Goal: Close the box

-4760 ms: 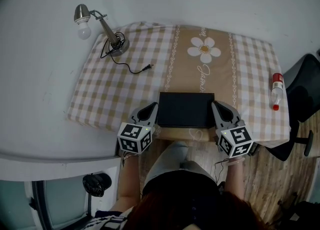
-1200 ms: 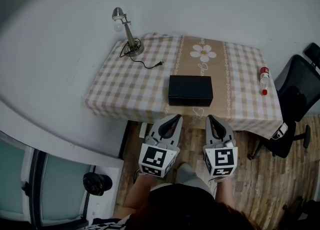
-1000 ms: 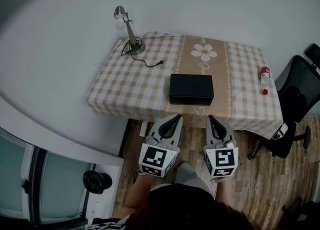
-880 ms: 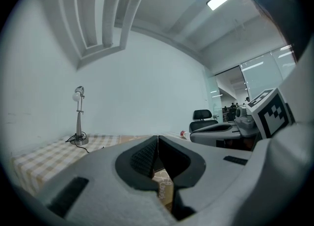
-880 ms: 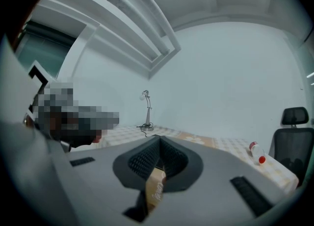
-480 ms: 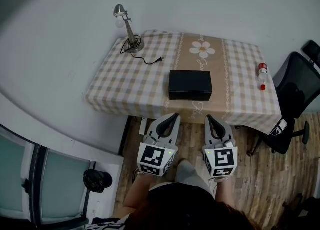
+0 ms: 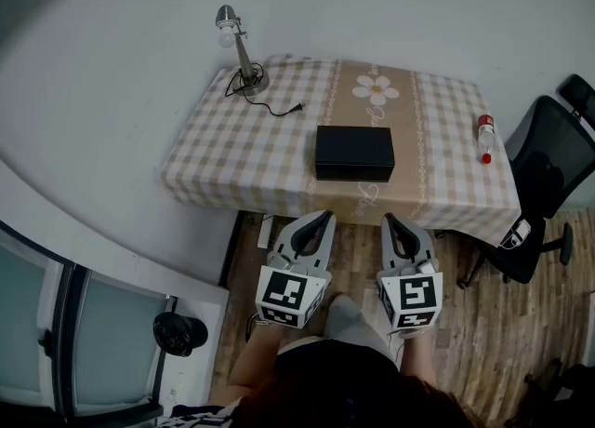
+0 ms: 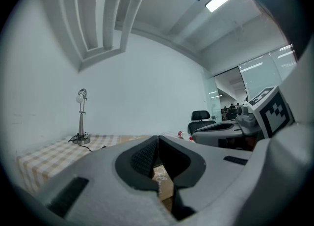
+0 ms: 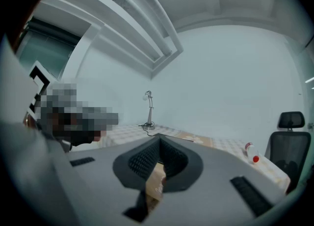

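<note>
Left gripper (image 7: 326, 216), right gripper (image 7: 390, 219) farther from closed box (image 7: 354, 153)

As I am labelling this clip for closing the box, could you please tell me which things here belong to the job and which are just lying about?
Job in hand:
black box, which looks closed
left gripper and right gripper, both shut and empty

Just lying about:
desk lamp with its cord
bottle
office chair
</note>
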